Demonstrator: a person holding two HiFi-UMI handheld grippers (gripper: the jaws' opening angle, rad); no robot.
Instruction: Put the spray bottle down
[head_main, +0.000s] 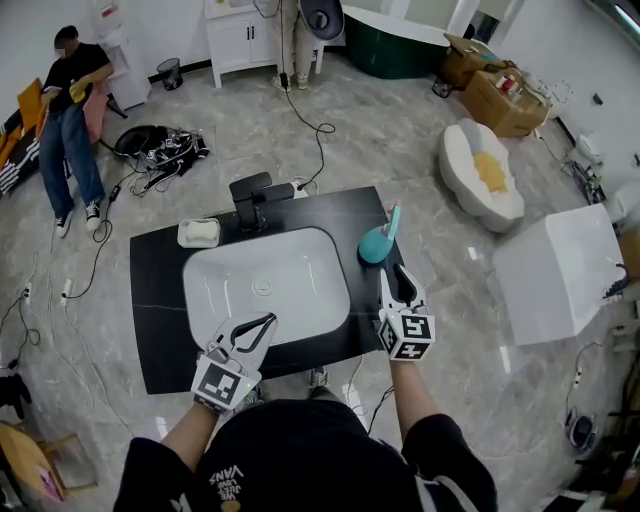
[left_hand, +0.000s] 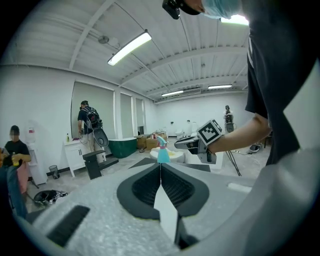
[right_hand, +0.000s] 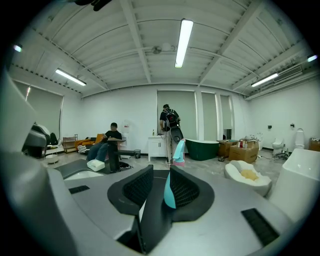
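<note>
The teal spray bottle (head_main: 378, 243) stands upright on the black counter (head_main: 160, 340), to the right of the white sink (head_main: 205, 300). Nothing holds it. My right gripper (head_main: 399, 272) hovers just on the near side of the bottle, open, with an empty gap between its jaws. In the right gripper view the bottle (right_hand: 178, 151) stands ahead, beyond the jaws of the right gripper (right_hand: 161, 172). My left gripper (head_main: 268, 321) is over the sink's near rim, its jaws meeting at the tip and holding nothing. The left gripper view looks past the left gripper (left_hand: 160, 167) to the bottle (left_hand: 163, 150) and the right gripper (left_hand: 186, 144).
A black faucet (head_main: 255, 195) and a white soap dish (head_main: 198, 233) sit behind the sink. A person (head_main: 70, 120) stands at the back left near cables and gear on the floor. A white box-shaped fixture (head_main: 560, 270) stands to the right of the counter.
</note>
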